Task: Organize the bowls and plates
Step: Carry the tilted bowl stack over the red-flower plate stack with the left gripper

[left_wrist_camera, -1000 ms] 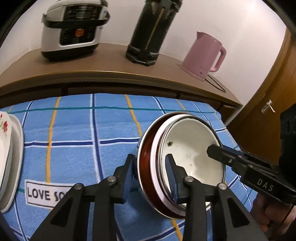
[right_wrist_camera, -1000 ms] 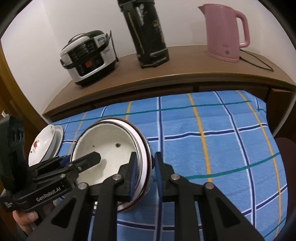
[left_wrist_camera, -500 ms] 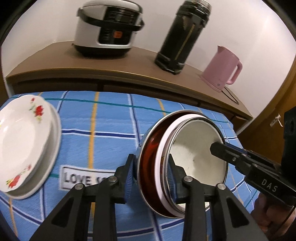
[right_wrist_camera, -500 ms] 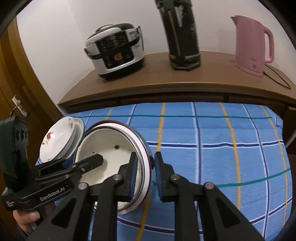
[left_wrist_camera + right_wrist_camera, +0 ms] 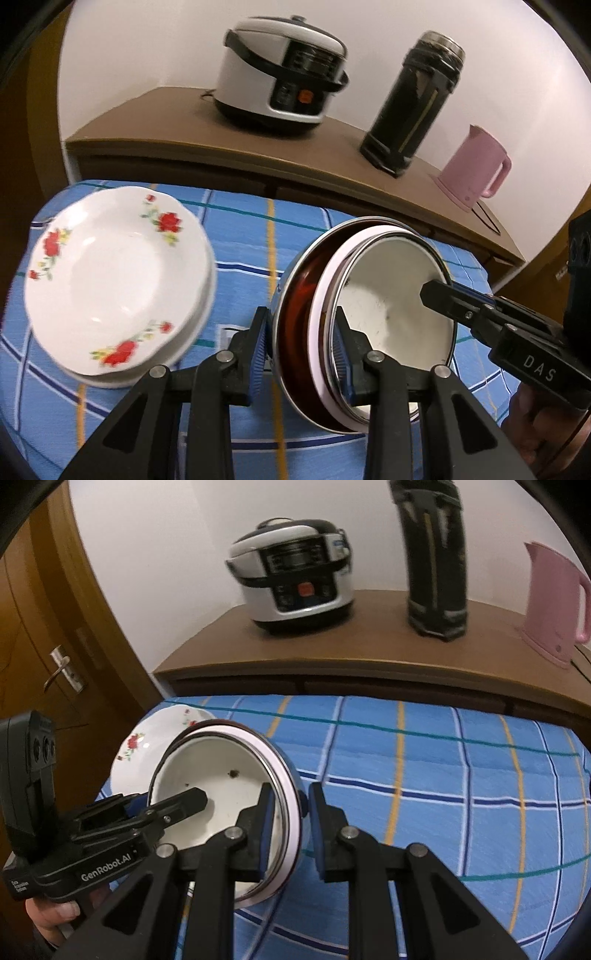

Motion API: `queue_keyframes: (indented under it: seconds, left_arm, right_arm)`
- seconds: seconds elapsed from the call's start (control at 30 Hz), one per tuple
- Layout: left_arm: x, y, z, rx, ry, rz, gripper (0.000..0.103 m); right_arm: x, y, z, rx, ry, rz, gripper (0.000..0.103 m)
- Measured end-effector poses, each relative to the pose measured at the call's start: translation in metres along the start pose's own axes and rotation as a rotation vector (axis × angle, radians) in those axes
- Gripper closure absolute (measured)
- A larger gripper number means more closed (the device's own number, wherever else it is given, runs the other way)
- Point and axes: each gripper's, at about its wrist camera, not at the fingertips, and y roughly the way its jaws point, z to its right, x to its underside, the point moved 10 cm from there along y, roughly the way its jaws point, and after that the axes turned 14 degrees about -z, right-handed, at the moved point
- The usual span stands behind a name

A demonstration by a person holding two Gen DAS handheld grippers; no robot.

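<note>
White wall [image 5: 155, 48], brown wooden sideboard [image 5: 177, 133], wooden door [image 5: 48, 635] with lever handle.

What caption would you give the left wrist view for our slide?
Two hand-held grippers, left and right, clamp opposite rims of nested bowls beside stacked rose-patterned plates.

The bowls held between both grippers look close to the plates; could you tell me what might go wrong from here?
1. The nested bowls are tilted and pinched only at opposite rims by the left gripper and right gripper, so uneven motion could slip them loose.
2. The bowls could clip the flowered plates beside them on the way in.
</note>
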Motion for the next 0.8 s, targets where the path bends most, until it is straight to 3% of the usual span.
queue_keyframes:
  seconds: [0.8]
  left_arm:
    - [-0.007, -0.065, -0.075, -0.103, -0.103, 0.102, 0.068]
  right_arm:
    - [-0.033, 0.007, -0.098, -0.075, -0.151, 0.018, 0.084]
